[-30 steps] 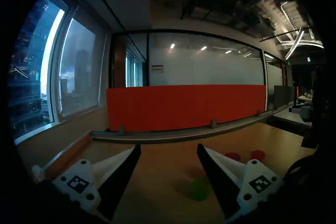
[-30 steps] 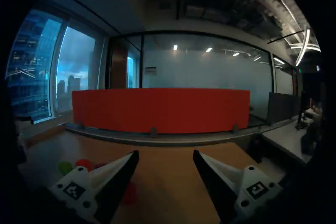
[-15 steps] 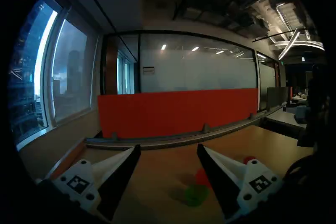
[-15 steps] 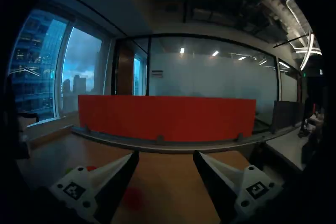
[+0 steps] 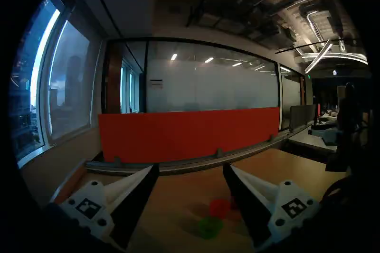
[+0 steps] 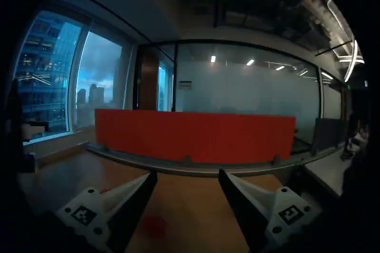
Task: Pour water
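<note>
My left gripper (image 5: pixel 190 174) is open above a wooden table (image 5: pixel 185 196), nothing between its fingers. Low between them, on the table, sit a green cup (image 5: pixel 210 227) and a red cup (image 5: pixel 219 207) just behind it; a further red shape is partly hidden by the right finger (image 5: pixel 247 201). My right gripper (image 6: pixel 187 179) is open too and holds nothing. A red cup (image 6: pixel 154 224) stands on the table (image 6: pixel 194 205) low between its fingers, nearer the left one. The dim light blurs the cups.
An orange-red partition (image 5: pixel 190 132) on a grey rail closes the table's far edge (image 6: pixel 194 136). Large windows (image 5: pixel 42 101) run along the left. Frosted glass walls stand behind. More desks lie at the right (image 5: pixel 318 134).
Both views have tilted upward and swung. In the left gripper view the cups slid lower and leftward. In the right gripper view the green cup at the left dropped out; one red cup stays.
</note>
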